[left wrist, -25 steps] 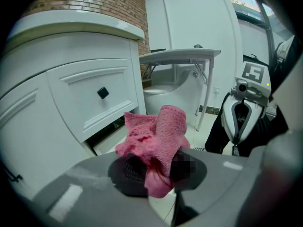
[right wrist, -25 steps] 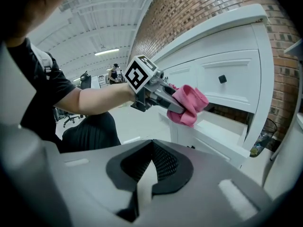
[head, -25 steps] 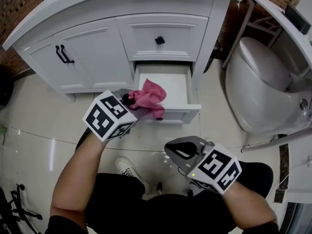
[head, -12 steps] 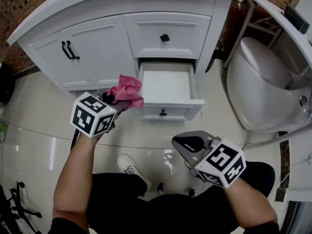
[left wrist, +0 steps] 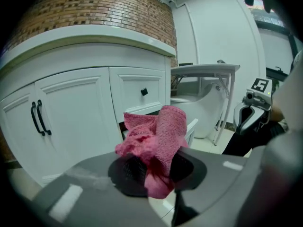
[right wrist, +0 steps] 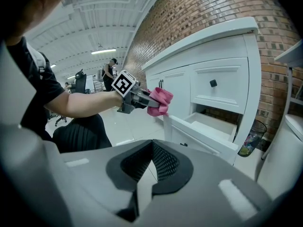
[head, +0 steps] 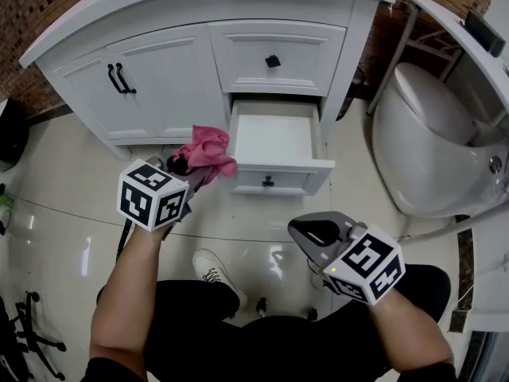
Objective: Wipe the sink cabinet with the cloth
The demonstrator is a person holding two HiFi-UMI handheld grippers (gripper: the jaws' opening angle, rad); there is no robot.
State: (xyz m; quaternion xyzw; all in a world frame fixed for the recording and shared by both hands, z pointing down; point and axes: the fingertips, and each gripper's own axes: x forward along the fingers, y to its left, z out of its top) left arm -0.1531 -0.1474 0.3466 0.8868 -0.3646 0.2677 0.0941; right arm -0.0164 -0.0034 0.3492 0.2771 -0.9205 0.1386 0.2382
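The white sink cabinet (head: 159, 78) stands ahead, its lower right drawer (head: 278, 177) pulled open and empty. My left gripper (head: 189, 165) is shut on a crumpled pink cloth (head: 205, 153), held low in front of the cabinet's double doors, just left of the open drawer. In the left gripper view the cloth (left wrist: 156, 136) bulges up from between the jaws of the left gripper (left wrist: 152, 171), apart from the door face. My right gripper (head: 314, 233) hangs back near my knees, shut and empty. The right gripper view shows the right gripper (right wrist: 151, 162), the cloth (right wrist: 160, 101) and the drawer (right wrist: 203, 126).
A white toilet (head: 421, 142) stands to the right of the cabinet, with a metal-legged stand (head: 398, 46) between them. Black handles (head: 121, 78) sit on the cabinet doors. My shoe (head: 211, 269) rests on the glossy tiled floor. A dark bin (head: 12, 134) is at far left.
My left gripper has carried the pink cloth out of the open drawer and leftward, to in front of the cabinet doors. The right gripper has barely shifted.
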